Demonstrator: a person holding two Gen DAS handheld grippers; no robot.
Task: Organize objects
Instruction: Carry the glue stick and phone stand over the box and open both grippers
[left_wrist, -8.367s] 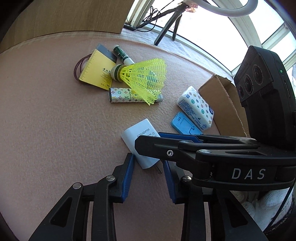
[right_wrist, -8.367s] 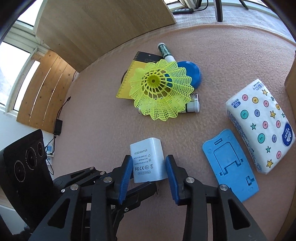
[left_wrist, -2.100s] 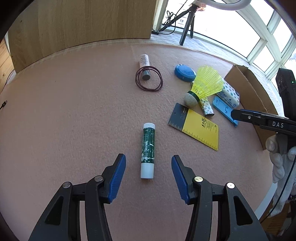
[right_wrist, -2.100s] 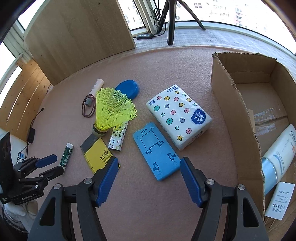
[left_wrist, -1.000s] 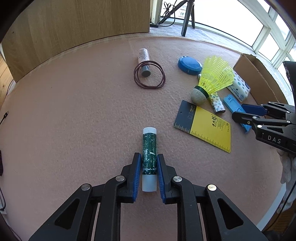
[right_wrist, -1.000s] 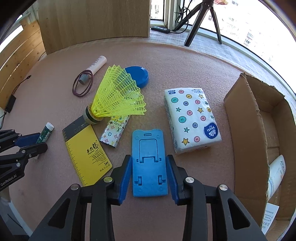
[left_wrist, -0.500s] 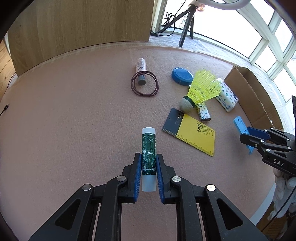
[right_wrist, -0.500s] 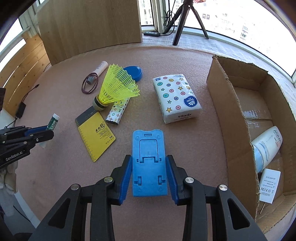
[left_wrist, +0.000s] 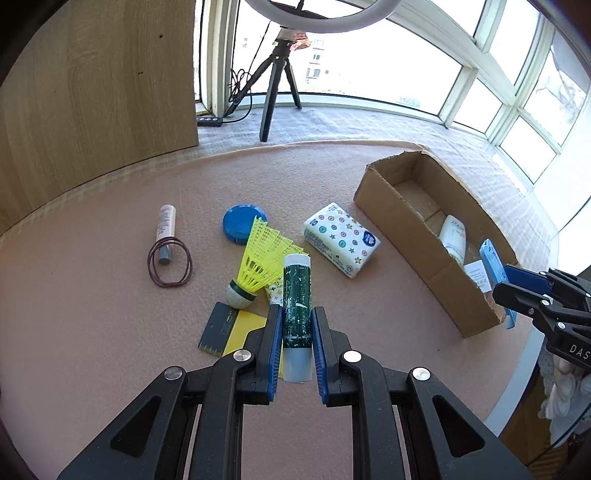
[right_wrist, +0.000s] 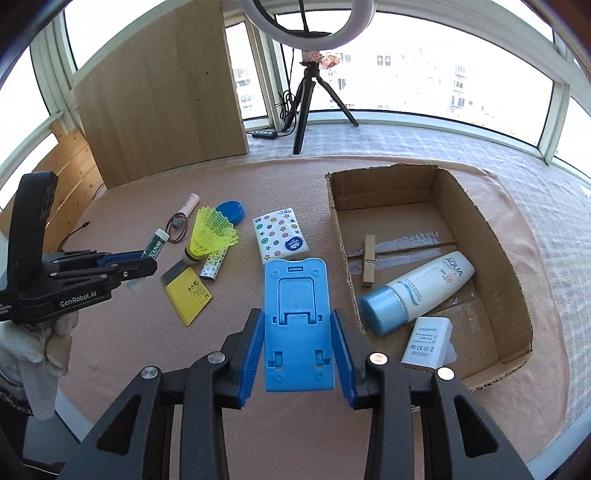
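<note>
Blue plastic phone stand (right_wrist: 297, 321) is sitting flat between the right gripper (right_wrist: 297, 350) pads, pinched on its two long edges and clear of the mat. Left gripper (left_wrist: 294, 345) is pinching the green glue-stick tube (left_wrist: 296, 308) around its lower body, white cap pointing away from the camera, also lifted.

Cardboard box (right_wrist: 513, 266) is lying ahead and to the right of the right gripper; from the left gripper it is off to the far right, past the right gripper.

Advice for the drop, as I'm judging it:
- Carrying both loads over the near box wall with margin; the cut edges are ragged and the corrugated wall is likely flexing if clipped.
- Aiming the stand at the bare floor ahead of the sunscreen bottle (right_wrist: 417, 291) and white adapter (right_wrist: 426, 341), beside the wooden clothespin (right_wrist: 368, 266).
- Staggering the arms so they aren't crowding the opening.
- Lowering before releasing: the tube is round and smooth, so it's probably rolling on landing; laying it along a wall.

Materials: the stand is rigid, ribbed, with a hinged flap that may swing. Mat is a matte, fuzzy pink felt. Waiting to the left of the right gripper: soft tissue pack (right_wrist: 280, 236), springy yellow mesh shuttlecock (right_wrist: 210, 232), thin yellow ruler card (right_wrist: 188, 295), blue round lid (right_wrist: 231, 211).
</note>
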